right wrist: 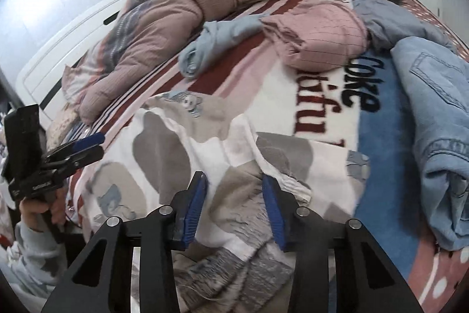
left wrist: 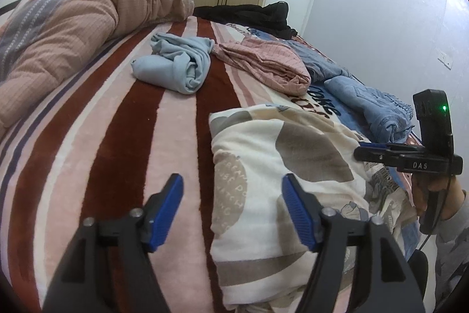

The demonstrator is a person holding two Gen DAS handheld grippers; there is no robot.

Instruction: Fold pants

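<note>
The cream pants with grey and tan blotches [left wrist: 278,166] lie folded on the striped bed blanket, near the front edge; they also show in the right wrist view [right wrist: 205,148]. My left gripper [left wrist: 233,210] is open and empty, hovering over the pants' left edge. My right gripper [right wrist: 234,207] is open and empty, just above the pants' gathered waistband. Each gripper appears in the other's view: the right gripper [left wrist: 369,150] at the pants' right side, the left gripper [right wrist: 91,145] at their left side.
On the striped blanket [left wrist: 117,137] lie a light blue garment [left wrist: 178,63], a pink checked garment [left wrist: 263,60], blue denim clothes [left wrist: 366,96] and black clothes [left wrist: 249,15]. A bundled quilt [left wrist: 58,28] fills the left side. Wardrobe and door stand behind.
</note>
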